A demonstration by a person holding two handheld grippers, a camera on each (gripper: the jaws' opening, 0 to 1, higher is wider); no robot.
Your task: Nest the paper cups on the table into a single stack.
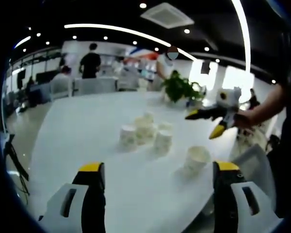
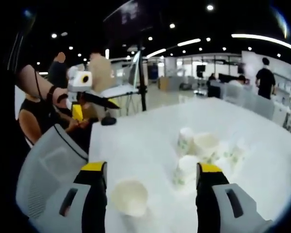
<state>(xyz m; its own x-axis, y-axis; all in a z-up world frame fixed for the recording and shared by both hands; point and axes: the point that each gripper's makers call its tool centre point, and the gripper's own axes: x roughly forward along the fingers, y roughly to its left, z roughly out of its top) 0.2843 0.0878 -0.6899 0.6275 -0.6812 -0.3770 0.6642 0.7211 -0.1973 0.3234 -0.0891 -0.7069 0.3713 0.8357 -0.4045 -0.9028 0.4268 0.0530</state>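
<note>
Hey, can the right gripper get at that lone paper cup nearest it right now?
Probably yes: the right gripper is open, the lone paper cup stands between its jaws' line, apart from the others, with nothing in between.

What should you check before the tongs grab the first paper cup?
1. Left tongs open and empty: ok.
2. Right tongs open and empty: ok.
3. Lone paper cup between the right tongs' jaws: ok, though not gripped yet.
4. Cluster of paper cups standing on the white table: ok; exact count cannot tell.
5. Cups already nested: not ok, they stand apart.
6. Potted plant away from the cups: ok.
</note>
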